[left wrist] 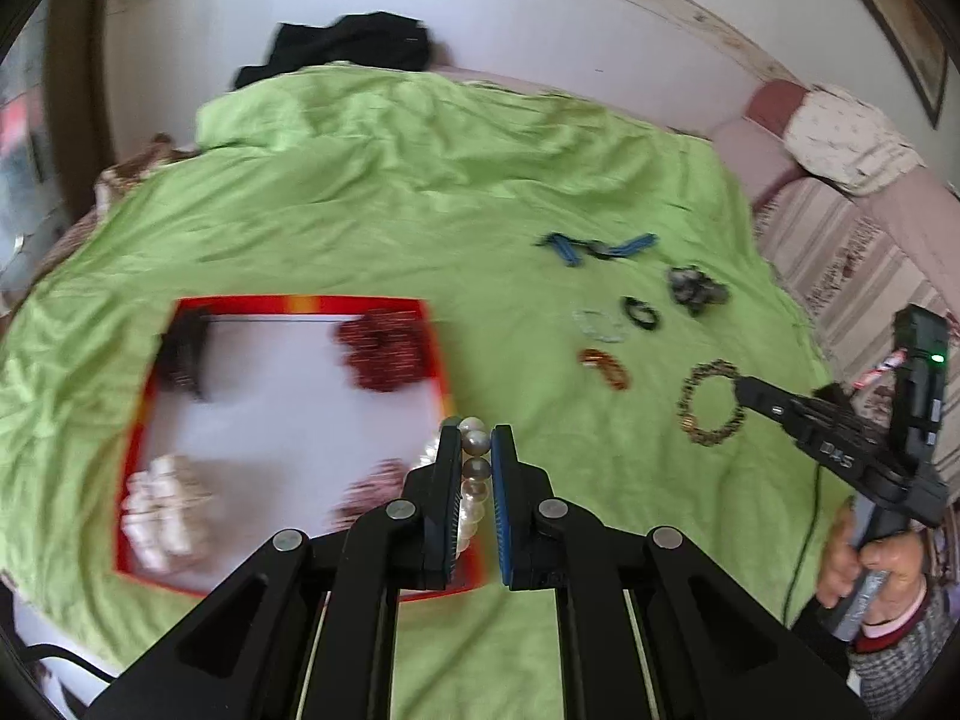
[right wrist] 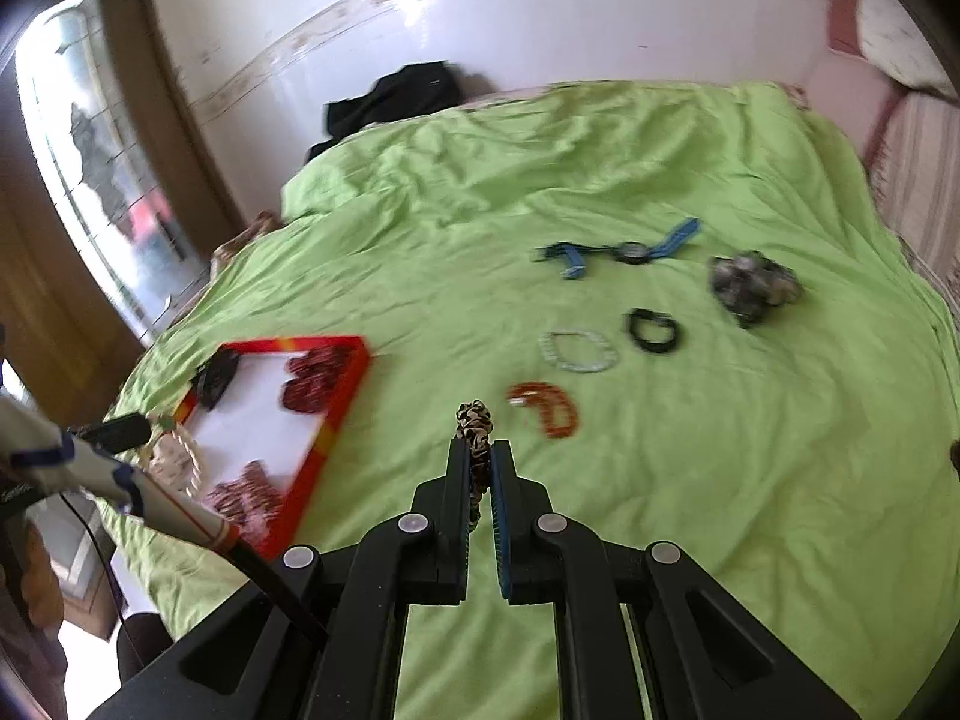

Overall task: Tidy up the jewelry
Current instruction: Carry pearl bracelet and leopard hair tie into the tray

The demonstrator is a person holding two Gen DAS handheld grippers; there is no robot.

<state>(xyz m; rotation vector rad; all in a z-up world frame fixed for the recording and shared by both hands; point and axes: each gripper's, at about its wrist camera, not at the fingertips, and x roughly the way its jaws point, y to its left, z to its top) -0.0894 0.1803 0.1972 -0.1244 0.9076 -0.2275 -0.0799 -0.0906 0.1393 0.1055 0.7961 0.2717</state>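
Note:
My left gripper (left wrist: 477, 429) is shut on a pearl bracelet (left wrist: 474, 468), held up over the right rim of a red-edged white tray (left wrist: 300, 304). The tray holds dark red bead pieces (left wrist: 384, 354), a black piece (left wrist: 183, 354) and a white piece (left wrist: 162, 510). My right gripper (right wrist: 480, 444) is shut on a brown speckled band (right wrist: 474, 417), lifted off the green sheet (right wrist: 660, 510). In the left wrist view that band (left wrist: 714, 402) hangs as a ring from the right gripper (left wrist: 744, 387). The right wrist view shows the left gripper (right wrist: 120, 429) with the pearls (right wrist: 174, 456) beside the tray (right wrist: 348, 396).
On the sheet lie an amber bracelet (right wrist: 546, 408), a clear bead bracelet (right wrist: 579, 354), a black bracelet (right wrist: 654, 330), a grey scrunchie (right wrist: 750, 285) and a blue strap piece (right wrist: 624, 249). Black clothing (right wrist: 396, 99) sits by the far wall. A person's hand (left wrist: 864, 564) grips the right handle.

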